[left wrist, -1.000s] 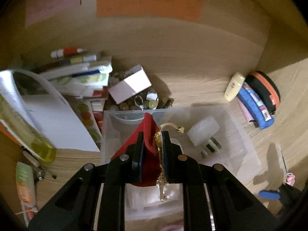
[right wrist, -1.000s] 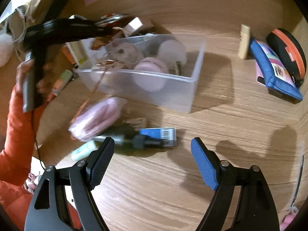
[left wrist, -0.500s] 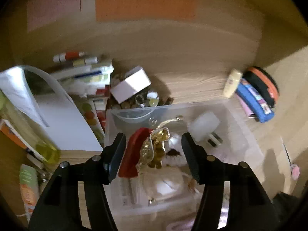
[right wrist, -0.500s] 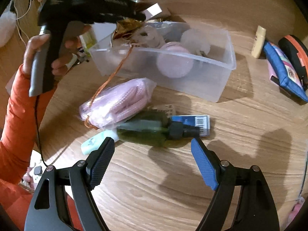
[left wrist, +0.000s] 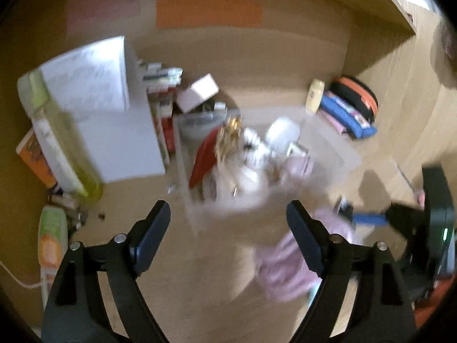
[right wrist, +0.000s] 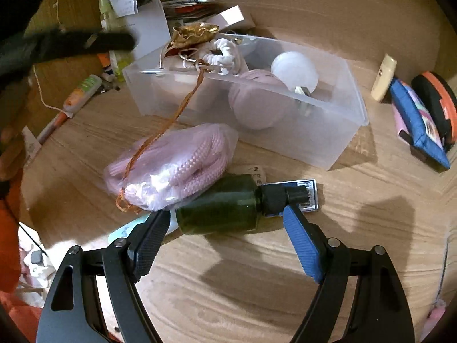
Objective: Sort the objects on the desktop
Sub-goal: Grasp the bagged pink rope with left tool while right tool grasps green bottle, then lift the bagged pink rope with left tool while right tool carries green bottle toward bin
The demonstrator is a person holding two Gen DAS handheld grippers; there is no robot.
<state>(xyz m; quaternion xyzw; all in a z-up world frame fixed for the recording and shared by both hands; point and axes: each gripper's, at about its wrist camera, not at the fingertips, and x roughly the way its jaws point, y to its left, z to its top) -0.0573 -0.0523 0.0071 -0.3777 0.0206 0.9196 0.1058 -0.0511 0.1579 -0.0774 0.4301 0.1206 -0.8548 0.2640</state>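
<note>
A clear plastic bin (right wrist: 337, 131) on the wooden desk holds a red and gold pouch (left wrist: 210, 150), a white scrunchie (right wrist: 225, 54), a pink round case (right wrist: 257, 103) and a white bulb-shaped item (right wrist: 294, 70). The pouch's gold top (right wrist: 194, 33) sticks up and its orange cord (right wrist: 171, 120) trails over a bagged pink item (right wrist: 174, 165). My left gripper (left wrist: 228, 228) is open and empty, above the desk in front of the bin (left wrist: 188, 188). My right gripper (right wrist: 225, 234) is open, its fingers on either side of a dark green bottle (right wrist: 225, 208) lying on the desk.
A blue card (right wrist: 302, 197) lies under the bottle's cap. A blue pouch (right wrist: 420, 125), an orange-black case (right wrist: 437, 97) and a cream tube (right wrist: 384, 77) lie at right. Papers (left wrist: 100, 108), boxes (left wrist: 197, 91), a yellow-green bottle (left wrist: 57, 137) and an orange-green tube (left wrist: 52, 240) crowd the left.
My left gripper opened, let the red and gold pouch drop into the bin, and drew back. My right gripper moved down and forward until its fingers flank the green bottle.
</note>
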